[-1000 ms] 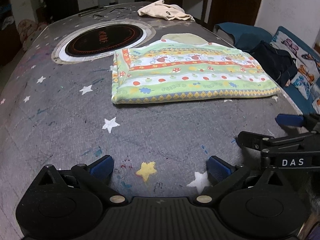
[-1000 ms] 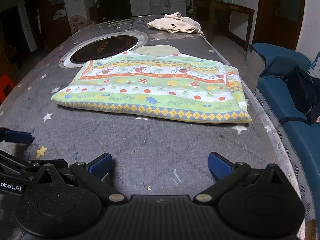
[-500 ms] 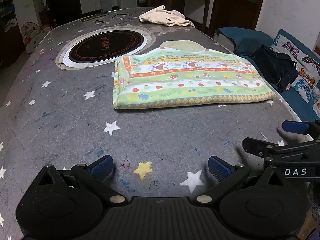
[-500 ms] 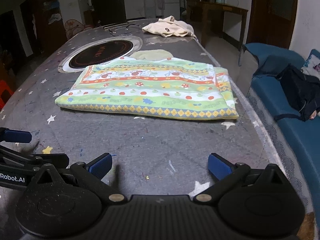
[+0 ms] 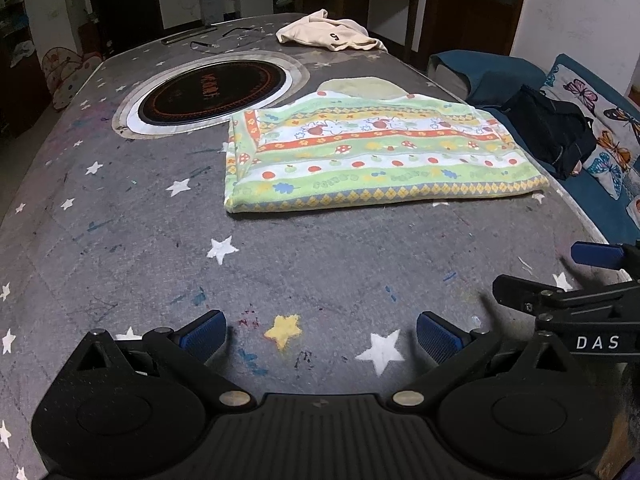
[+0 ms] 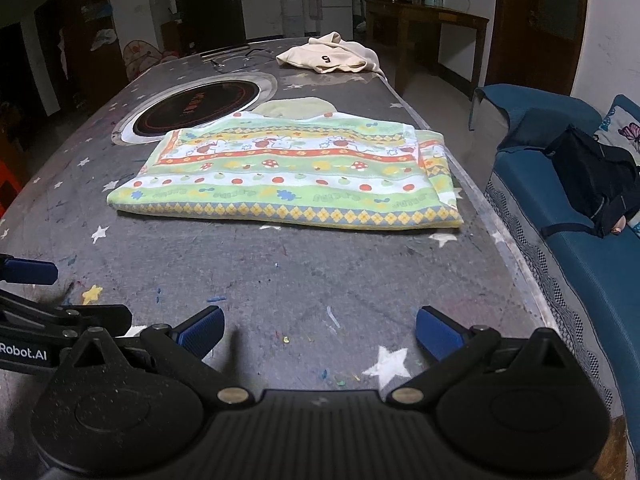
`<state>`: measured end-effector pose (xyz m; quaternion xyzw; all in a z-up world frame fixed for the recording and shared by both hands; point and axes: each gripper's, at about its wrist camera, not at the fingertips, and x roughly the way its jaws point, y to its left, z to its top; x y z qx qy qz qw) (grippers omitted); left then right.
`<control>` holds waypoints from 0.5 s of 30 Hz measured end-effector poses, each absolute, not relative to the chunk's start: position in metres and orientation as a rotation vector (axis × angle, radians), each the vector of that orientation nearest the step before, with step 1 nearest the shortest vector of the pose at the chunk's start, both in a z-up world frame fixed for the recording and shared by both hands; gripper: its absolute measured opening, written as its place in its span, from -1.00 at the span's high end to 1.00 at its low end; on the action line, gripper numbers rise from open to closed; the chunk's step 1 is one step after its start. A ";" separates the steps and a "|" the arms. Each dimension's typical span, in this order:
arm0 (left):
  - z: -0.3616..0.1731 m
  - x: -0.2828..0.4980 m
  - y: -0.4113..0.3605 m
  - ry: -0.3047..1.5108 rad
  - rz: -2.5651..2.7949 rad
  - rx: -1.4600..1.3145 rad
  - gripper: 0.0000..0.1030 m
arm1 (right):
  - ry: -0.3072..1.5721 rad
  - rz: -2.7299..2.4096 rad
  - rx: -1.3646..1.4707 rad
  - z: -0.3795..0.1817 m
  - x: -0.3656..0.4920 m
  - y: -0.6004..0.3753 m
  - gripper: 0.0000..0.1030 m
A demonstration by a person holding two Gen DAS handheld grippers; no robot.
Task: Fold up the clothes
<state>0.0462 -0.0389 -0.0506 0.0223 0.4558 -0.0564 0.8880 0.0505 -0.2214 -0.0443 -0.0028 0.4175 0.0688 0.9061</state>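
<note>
Folded cloth with green, orange and white printed bands lies flat on the grey star-patterned desk, toward its right half, its near hem edged in yellow diamonds. In the right wrist view the same cloth reaches almost to the desk's right edge, with a second layer showing at that end. Just behind it a pale green patch peeks out, and beside its far left corner sits a round black induction plate set into the desk. At the far end lies a cream garment marked with a number, well apart from the folded piece.

Both tools hang low over the near end of the desk, well short of the cloth. The left tool is spread wide and grips nothing; its blue pads frame a yellow star. The right tool is likewise spread and empty. To the right stands a blue sofa carrying a black bag.
</note>
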 end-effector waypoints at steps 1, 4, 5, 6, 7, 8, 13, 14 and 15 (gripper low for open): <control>-0.051 0.046 -0.039 0.948 -0.121 0.045 -1.00 | 0.863 0.143 -0.006 -0.045 0.050 -0.222 -1.00; -0.051 0.045 -0.040 0.947 -0.124 0.046 -1.00 | 0.864 0.145 -0.005 -0.045 0.050 -0.222 -1.00; -0.051 0.046 -0.040 0.948 -0.126 0.044 -1.00 | 0.864 0.146 -0.005 -0.045 0.050 -0.222 -1.00; -0.051 0.046 -0.040 0.949 -0.126 0.044 -1.00 | 0.863 0.147 -0.005 -0.044 0.050 -0.222 -1.00; -0.051 0.046 -0.040 0.948 -0.123 0.045 -1.00 | 0.863 0.147 -0.005 -0.044 0.050 -0.221 -1.00; -0.051 0.046 -0.040 0.948 -0.123 0.045 -1.00 | 0.862 0.146 -0.006 -0.044 0.050 -0.221 -1.00; -0.051 0.046 -0.040 0.945 -0.128 0.047 -1.00 | 0.863 0.147 -0.005 -0.044 0.050 -0.221 -1.00; -0.051 0.046 -0.040 0.942 -0.129 0.048 -1.00 | 0.863 0.147 -0.005 -0.044 0.050 -0.221 -1.00; -0.051 0.046 -0.040 0.942 -0.129 0.049 -1.00 | 0.863 0.147 -0.005 -0.045 0.050 -0.221 -1.00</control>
